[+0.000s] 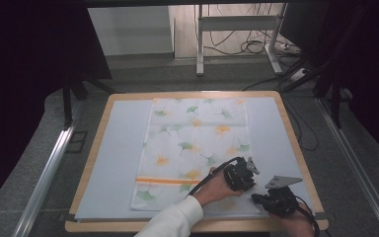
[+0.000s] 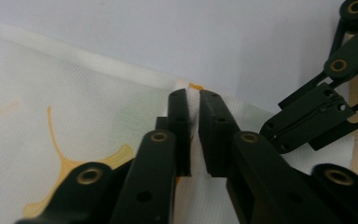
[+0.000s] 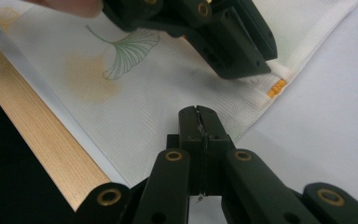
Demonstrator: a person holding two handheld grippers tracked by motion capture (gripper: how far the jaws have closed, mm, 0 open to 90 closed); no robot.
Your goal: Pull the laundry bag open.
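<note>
— On the table [image 1: 94,148], over a pale blue sheet [image 1: 113,163], a leaf-printed cloth [image 1: 197,143] lies flat. Both claws sit at its near right corner. Where would you say each one stands?

— Left claw [image 2: 193,100] has its jaws a sliver apart with the cloth's hem running up between them, right by the orange stripe's end. I judge it clenched on the cloth, though thinly. Right claw [image 3: 199,122] has its jaws pressed together at the cloth's edge; a small fold seems caught in the seam, so I'd say it grips the cloth too.

— What could go wrong?

— Both bites look shallow, right at the hem. If they lift or pull apart quickly, the fabric may slide out of one claw and drop back crumpled.

— Anything else?

— The claws are close together. Lifting from one corner alone would drag the rest across the sheet and skew it, perhaps rucking the sheet itself.
</note>
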